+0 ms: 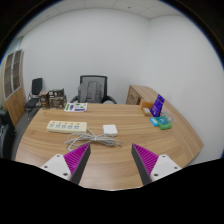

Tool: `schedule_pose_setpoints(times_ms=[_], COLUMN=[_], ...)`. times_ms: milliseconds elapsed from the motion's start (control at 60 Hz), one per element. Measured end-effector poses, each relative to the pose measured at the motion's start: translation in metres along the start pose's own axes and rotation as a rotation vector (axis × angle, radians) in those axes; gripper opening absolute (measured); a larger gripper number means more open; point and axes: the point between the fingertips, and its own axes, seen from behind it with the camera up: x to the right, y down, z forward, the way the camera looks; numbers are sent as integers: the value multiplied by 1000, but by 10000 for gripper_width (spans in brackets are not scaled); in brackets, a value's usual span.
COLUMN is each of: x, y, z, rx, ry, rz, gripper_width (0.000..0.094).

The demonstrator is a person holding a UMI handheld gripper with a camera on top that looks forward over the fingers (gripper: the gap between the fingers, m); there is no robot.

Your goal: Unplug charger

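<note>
Ahead, charger (110,130) on table, beyond open hand-held gripper (112,160)

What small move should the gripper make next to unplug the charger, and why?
Probably ease forward and slightly left toward the white charger. The gripper is open and empty, and the charger lies beyond its fingers, cabled to the power strip.

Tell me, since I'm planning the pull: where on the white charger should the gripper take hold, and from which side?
Grip the white charger by its blocky body, not by the cord coiled just in front of it. It sits on the desk beyond the open gripper, right of the power strip. Coming straight ahead from the near edge looks best, a finger on each side face. Whether it is plugged into the strip can't be told.
</note>
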Motion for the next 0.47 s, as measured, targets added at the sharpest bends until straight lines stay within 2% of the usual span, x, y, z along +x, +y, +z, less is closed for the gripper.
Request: schedule_pose_setpoints(times_ms=[167,467], x=[-7,-9], y=[-2,-6], z=[-31,-46], rx=[30,45], ry=[5,11], rz=[-10,-4], gripper_width=[861,859])
